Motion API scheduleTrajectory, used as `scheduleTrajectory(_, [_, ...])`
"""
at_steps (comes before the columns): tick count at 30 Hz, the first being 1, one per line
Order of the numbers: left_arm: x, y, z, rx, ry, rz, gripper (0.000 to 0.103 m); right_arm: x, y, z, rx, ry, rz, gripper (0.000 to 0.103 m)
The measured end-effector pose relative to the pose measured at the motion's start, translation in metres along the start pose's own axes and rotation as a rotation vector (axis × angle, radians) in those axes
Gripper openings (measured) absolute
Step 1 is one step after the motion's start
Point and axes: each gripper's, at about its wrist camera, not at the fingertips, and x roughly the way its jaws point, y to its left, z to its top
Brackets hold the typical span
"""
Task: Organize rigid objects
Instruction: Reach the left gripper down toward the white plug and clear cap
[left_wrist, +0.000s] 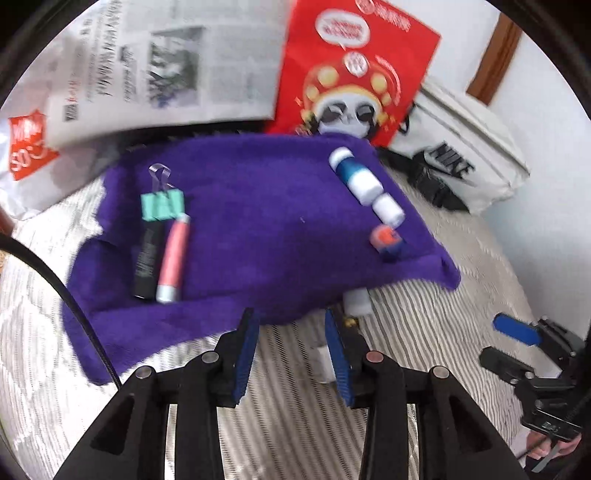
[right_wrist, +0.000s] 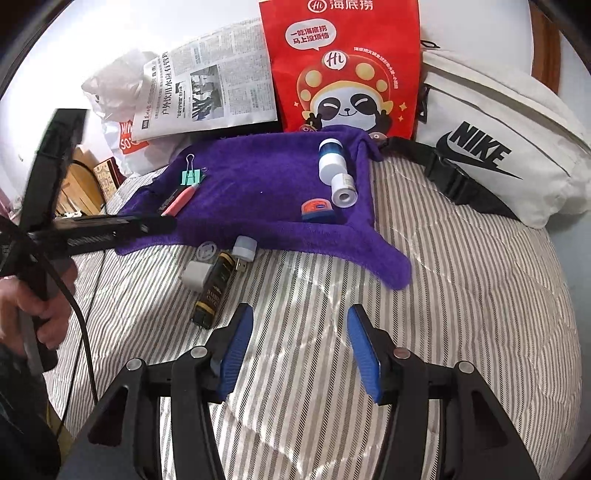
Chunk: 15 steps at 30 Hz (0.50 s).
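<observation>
White NIKE bag (right_wrist: 517, 147); red Hi panda bag (right_wrist: 343, 66); both grippers' jaws spread, empty.

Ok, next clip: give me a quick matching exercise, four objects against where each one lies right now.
Objects:
1. binder clip
2. lip balm tin
3. black tube
4. white bag

Places:
A. on the striped bedding, in front of the purple towel
B. towel's left side, above the pink pen
C. right of the red bag
D. towel's right side, near its front edge

Pairs: 1-B, 2-D, 3-A, 4-C
</observation>
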Motion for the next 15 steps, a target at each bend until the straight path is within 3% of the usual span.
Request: scheduleTrajectory(15, [0.039,-0.027,-0.005,0.050,0.096,0.057,0.036,-0.002,-0.018,-0.016,0.037,0.019,0.007,0.054])
